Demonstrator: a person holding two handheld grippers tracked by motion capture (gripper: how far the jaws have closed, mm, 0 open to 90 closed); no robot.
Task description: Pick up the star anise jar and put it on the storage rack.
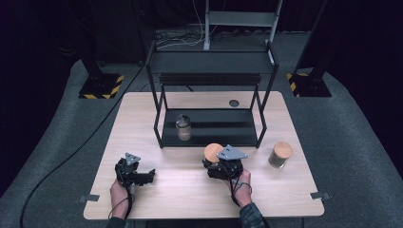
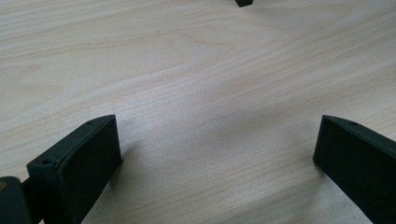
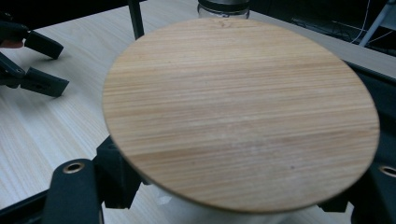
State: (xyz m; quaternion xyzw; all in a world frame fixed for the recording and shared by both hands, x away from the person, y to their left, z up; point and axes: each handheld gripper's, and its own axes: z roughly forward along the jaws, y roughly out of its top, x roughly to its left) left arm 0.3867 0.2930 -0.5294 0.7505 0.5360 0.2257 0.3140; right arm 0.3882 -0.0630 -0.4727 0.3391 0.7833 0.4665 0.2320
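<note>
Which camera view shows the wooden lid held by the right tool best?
The right gripper view: the wooden lid is close up, grain clear, between the right tool's jaws. The high view gives a small tan disc.

No text, label, brand, number or sign can be read anywhere.

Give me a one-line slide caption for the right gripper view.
Right gripper clamps a jar under its round wooden lid above the light wooden table.
</note>
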